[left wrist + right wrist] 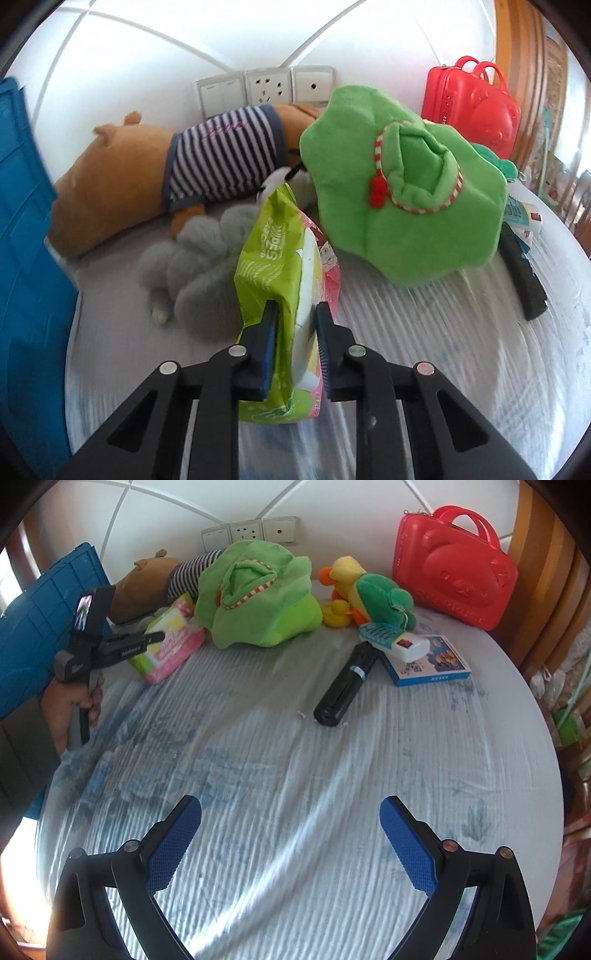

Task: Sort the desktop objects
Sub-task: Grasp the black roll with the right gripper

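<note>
The left gripper (295, 332) holds a soft pack of wet wipes, green on one side and pink on the other (284, 280), with its two blue pads pressed on the two flat faces of the pack. In the right wrist view the same pack (170, 642) is at the far left of the round table covered with a white and blue wrinkled cloth (295, 775), and the black left gripper (147, 640) reaches it from the left; whether the pack touches the cloth I cannot tell.

The right gripper (290, 834) stands wide apart over the near part of the cloth and holds nothing.

Just behind the pack lies a big green plush cushion with a red and white cord (399, 192). To the far left of it lies a brown plush animal in a blue and white striped shirt (166, 166), and a grey fluffy toy (192, 266) is near it, beside the pack. A blue plastic crate (26, 258) stands at the left edge. At the far right stands a red hard case with a bear face and handles (454, 568). Near the middle lies a black cylinder (343, 683), and to its right a blue flat box (428, 664). A yellow and green plush duck (365, 590) lies between the cushion and the red case.
</note>
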A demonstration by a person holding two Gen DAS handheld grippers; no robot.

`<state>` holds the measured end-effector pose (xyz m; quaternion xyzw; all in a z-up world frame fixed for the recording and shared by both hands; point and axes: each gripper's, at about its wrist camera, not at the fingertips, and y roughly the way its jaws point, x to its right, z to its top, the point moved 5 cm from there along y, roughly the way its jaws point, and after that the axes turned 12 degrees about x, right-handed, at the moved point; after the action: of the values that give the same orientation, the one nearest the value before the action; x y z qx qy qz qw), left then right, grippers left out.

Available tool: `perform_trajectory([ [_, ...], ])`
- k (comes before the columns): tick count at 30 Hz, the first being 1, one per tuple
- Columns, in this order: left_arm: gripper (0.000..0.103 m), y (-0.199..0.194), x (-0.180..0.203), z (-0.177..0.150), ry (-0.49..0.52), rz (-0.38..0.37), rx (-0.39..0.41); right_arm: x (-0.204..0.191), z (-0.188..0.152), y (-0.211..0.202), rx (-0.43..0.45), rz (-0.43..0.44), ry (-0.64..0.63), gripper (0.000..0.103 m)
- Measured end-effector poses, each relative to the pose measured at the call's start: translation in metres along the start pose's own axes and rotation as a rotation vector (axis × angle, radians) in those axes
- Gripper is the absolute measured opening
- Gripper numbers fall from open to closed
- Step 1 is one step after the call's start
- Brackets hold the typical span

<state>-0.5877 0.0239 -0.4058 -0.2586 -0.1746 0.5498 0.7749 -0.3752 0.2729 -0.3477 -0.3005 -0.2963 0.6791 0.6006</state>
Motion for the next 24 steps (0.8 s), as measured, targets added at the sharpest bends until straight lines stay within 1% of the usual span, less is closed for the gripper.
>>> perform_trajectory([
  [3,0.018,-0.018,-0.003,-0.009,-0.032,0.026,-0.025,0.005,0.006,0.002,0.004,0.002,-0.016,0.098],
  [5,0.018,-0.037,-0.003,-0.015,-0.062,0.034,-0.028,0.014,0.009,0.008,0.004,-0.004,-0.019,0.098],
  [9,0.018,-0.069,0.003,-0.022,-0.083,0.036,-0.027,0.042,0.019,0.031,0.000,-0.025,0.007,0.098],
  [12,0.018,-0.096,0.012,-0.023,-0.081,0.043,-0.019,0.064,0.039,0.061,0.020,-0.045,0.020,0.098],
  [17,0.018,-0.135,0.022,-0.019,-0.079,0.045,0.002,0.082,0.076,0.132,0.042,-0.101,0.027,0.098],
  [19,0.018,-0.147,0.024,-0.018,-0.073,0.043,0.008,0.084,0.083,0.162,0.006,-0.124,0.035,0.096],
  [20,0.018,-0.152,0.025,-0.018,-0.067,0.042,0.012,0.086,0.084,0.177,-0.026,-0.139,0.063,0.090],
  [21,0.018,-0.157,0.025,-0.018,-0.064,0.046,0.016,0.088,0.083,0.185,-0.047,-0.148,0.085,0.080],
  [22,0.018,-0.161,0.025,-0.019,-0.066,0.049,0.017,0.090,0.082,0.193,-0.069,-0.160,0.105,0.074],
  [23,0.018,-0.165,0.023,-0.020,-0.073,0.053,0.018,0.092,0.080,0.200,-0.094,-0.171,0.118,0.063],
  [24,0.018,-0.170,0.021,-0.021,-0.079,0.057,0.020,0.092,0.077,0.205,-0.112,-0.175,0.124,0.045],
])
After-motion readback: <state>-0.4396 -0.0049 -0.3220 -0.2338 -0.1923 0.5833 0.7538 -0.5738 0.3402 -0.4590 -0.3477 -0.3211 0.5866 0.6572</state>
